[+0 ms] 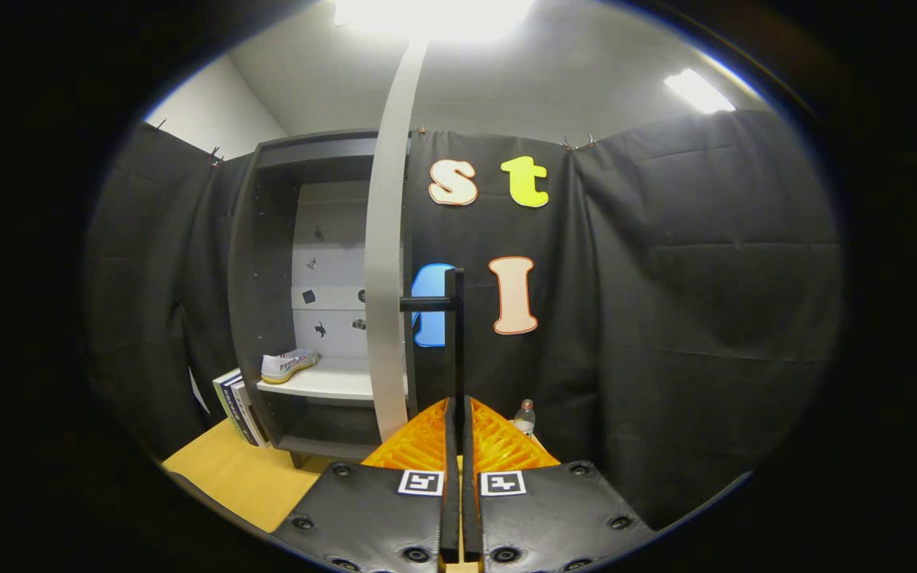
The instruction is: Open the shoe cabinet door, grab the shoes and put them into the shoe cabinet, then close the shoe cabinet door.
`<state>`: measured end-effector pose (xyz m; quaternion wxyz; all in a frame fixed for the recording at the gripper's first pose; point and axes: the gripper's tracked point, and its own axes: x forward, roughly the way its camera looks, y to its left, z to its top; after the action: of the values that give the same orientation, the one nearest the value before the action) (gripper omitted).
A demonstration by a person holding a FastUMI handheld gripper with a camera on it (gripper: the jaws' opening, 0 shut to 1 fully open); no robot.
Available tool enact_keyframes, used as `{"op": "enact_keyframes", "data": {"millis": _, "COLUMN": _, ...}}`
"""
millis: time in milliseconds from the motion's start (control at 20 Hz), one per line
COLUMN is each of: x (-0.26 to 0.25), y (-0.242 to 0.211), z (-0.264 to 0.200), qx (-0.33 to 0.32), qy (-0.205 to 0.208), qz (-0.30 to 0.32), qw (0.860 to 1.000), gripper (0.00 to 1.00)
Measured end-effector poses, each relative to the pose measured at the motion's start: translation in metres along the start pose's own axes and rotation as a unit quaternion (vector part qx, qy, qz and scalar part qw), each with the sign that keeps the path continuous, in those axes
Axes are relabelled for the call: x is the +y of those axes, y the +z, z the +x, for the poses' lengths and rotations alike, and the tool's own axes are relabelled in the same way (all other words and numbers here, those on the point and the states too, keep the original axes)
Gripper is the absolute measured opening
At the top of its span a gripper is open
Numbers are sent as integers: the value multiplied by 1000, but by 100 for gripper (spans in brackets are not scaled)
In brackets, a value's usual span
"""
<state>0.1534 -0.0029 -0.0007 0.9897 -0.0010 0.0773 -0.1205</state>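
Note:
The dark shoe cabinet (267, 263) stands open, and its pale door (385, 263) is swung out towards me so I see it edge-on. A black bar handle (455, 334) sticks out from the door on a short post. My gripper (458, 410) is shut on the lower end of that bar, which runs down between the two fingers. A white shoe with a yellowish sole (288, 364) lies on the cabinet's white shelf (331, 383), to the left of the door and beyond the fingers.
Several books (236, 407) lean against the cabinet's lower left side. A small water bottle (524, 416) stands just right of the fingers by the black cloth wall. The cabinet rests on a yellow surface (236, 477).

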Motion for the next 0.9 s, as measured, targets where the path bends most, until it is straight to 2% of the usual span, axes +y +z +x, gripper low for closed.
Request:
{"op": "enact_keyframes", "data": {"millis": 100, "x": -6, "y": -2, "z": -7, "qx": 3, "qy": -9, "qz": -3, "qw": 1000, "gripper": 3}}
{"op": "enact_keyframes", "data": {"millis": 200, "x": 6, "y": -4, "z": -13, "qx": 4, "qy": 18, "qz": 6, "qw": 1000, "gripper": 3}}
{"op": "enact_keyframes", "data": {"millis": 300, "x": 7, "y": -6, "z": -18, "qx": 14, "qy": 24, "qz": 9, "qw": 1000, "gripper": 4}}
{"op": "enact_keyframes", "data": {"millis": 500, "x": 22, "y": -8, "z": -38, "qx": 22, "qy": 51, "qz": 19, "qw": 998, "gripper": 38}}
{"op": "enact_keyframes", "data": {"millis": 650, "x": 26, "y": -10, "z": -50, "qx": 29, "qy": 49, "qz": 20, "qw": 998, "gripper": 64}}
{"op": "enact_keyframes", "data": {"millis": 850, "x": 57, "y": -14, "z": -58, "qx": 34, "qy": 85, "qz": 27, "qw": 995, "gripper": 98}}
{"op": "enact_keyframes", "data": {"millis": 900, "x": 61, "y": -17, "z": -60, "qx": 38, "qy": 90, "qz": 22, "qw": 995, "gripper": 98}}
